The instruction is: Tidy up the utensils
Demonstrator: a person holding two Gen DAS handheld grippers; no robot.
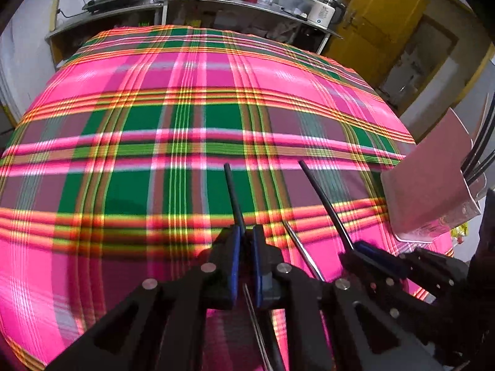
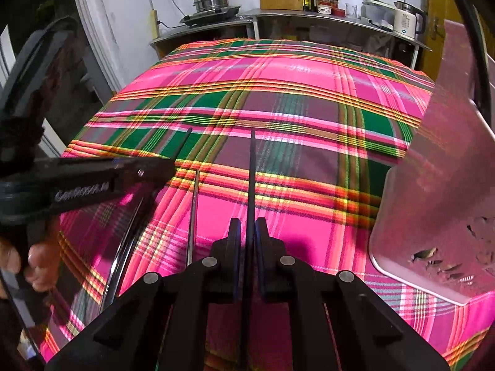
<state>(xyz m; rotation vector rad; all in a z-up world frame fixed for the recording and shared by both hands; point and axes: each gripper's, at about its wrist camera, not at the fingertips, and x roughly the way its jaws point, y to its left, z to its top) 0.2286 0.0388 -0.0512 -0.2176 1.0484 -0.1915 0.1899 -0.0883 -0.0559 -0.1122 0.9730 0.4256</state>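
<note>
Both claws, left (image 1: 246, 235) and right (image 2: 247, 225), pinch slim black-handled utensils (image 1: 233, 194) (image 2: 251, 173) nearly shut. Rightward stands a pinkish metal holder (image 2: 439, 185); a thin steel rod (image 2: 193, 210) lies between them on plaid cloth (image 1: 154, 123).

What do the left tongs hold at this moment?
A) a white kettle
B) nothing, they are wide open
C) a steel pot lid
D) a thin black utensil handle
D: in the left wrist view the left tongs are shut on a thin black utensil handle that sticks out above the plaid tablecloth.
</note>
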